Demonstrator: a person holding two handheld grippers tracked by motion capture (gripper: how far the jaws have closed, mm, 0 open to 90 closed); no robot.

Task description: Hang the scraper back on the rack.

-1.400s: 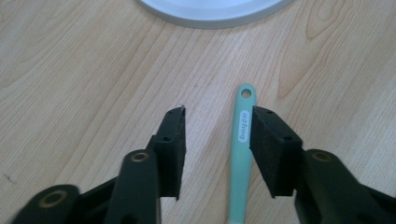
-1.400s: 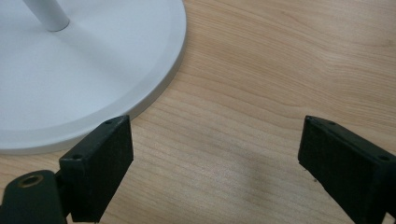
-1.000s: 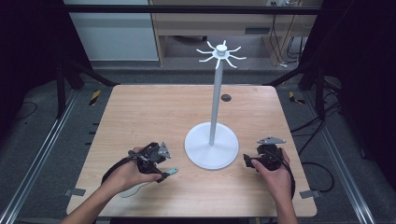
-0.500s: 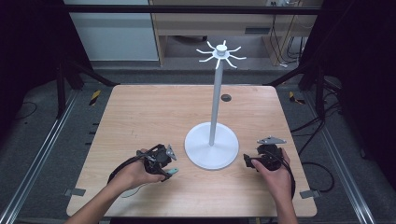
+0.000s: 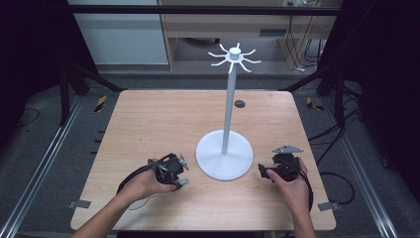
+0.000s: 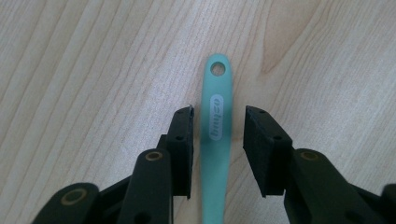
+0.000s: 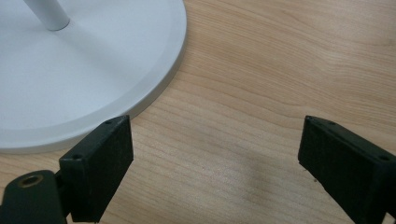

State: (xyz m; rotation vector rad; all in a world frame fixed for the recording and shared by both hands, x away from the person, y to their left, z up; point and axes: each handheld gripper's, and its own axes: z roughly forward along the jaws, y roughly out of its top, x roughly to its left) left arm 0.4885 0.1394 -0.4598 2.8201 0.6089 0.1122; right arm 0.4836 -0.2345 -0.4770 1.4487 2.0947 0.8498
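One teal spoon handle [image 6: 215, 135] is lying flat on the counter [image 5: 148, 124] just left of the white stand [image 5: 224, 159], sitting between the closing, not yet touching jaws of the left tool [image 6: 218, 140], which should be squeezing squarely mid-handle, while the right tool [image 7: 212, 158] is gaping empty beside the stand.

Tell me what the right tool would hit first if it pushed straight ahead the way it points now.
Probably nothing soon: the right tool, jaws wide open, looks out over bare table. The white stand base lies just off its left jaw, so that jaw might graze the rim; depth is hard to judge.
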